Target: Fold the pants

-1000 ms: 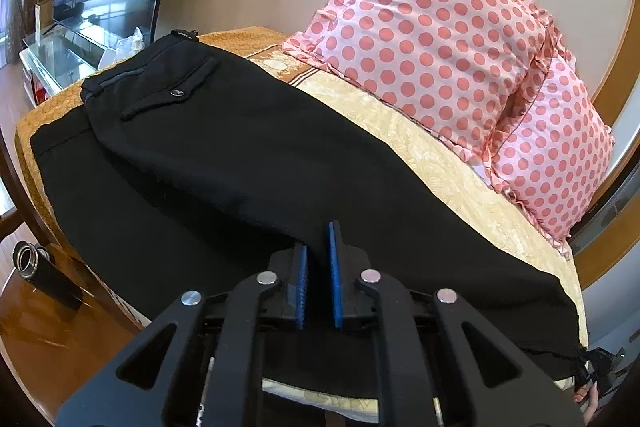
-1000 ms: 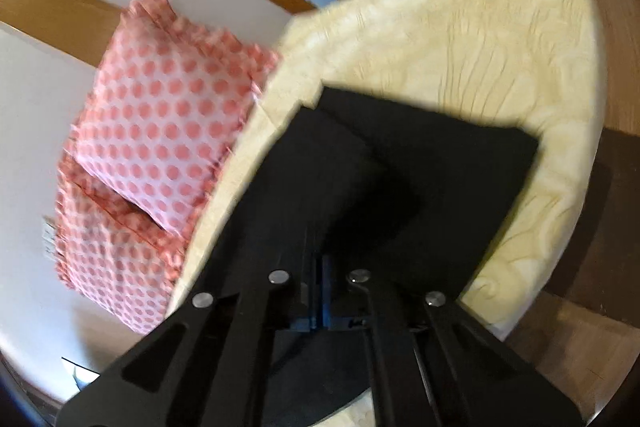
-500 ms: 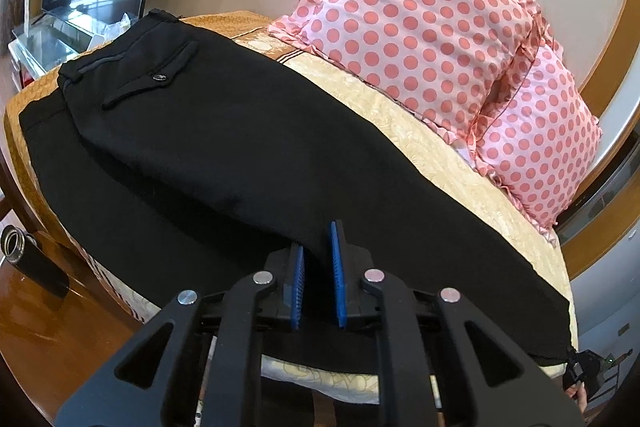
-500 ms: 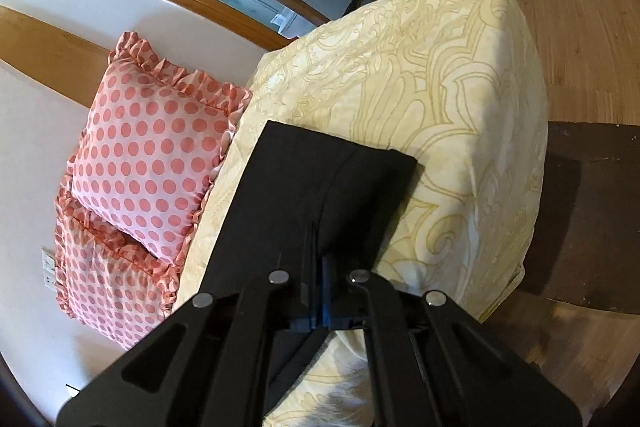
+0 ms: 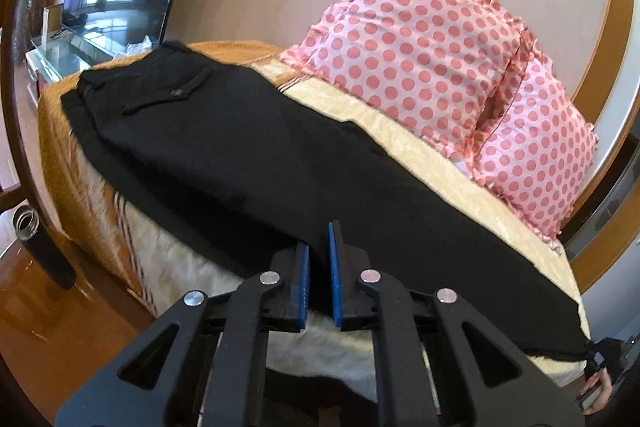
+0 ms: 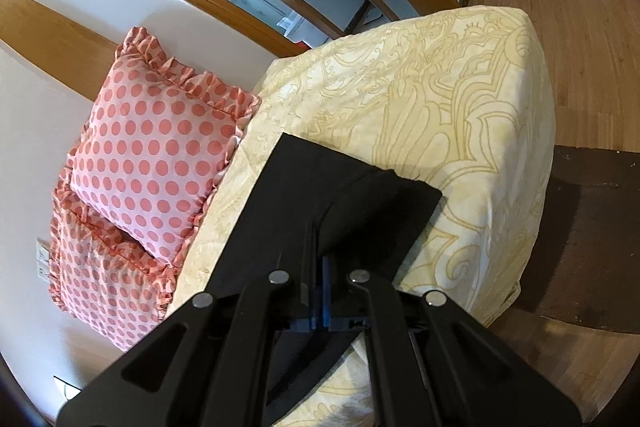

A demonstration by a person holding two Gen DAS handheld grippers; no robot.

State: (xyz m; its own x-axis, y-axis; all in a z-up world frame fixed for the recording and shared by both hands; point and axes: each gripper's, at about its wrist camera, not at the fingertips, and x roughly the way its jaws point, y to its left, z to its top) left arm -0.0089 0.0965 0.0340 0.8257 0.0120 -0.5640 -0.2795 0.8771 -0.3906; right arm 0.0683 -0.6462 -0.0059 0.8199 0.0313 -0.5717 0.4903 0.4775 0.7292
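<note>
The leg ends of the black pants [image 6: 344, 195], loose and lifted over the bed [image 6: 460, 99] a second ago, now lie flat near the polka-dot pillow [image 6: 156, 151]. The left gripper [image 5: 318, 267] has drawn back from that pillow, its narrow gap slightly narrower.

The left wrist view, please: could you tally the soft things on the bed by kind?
Black fabric pants: 1
Pink ruffled pillows with coral polka dots: 2
Cream patterned bedspread: 1
Orange-brown blanket at the far end: 1
Total: 5
</note>
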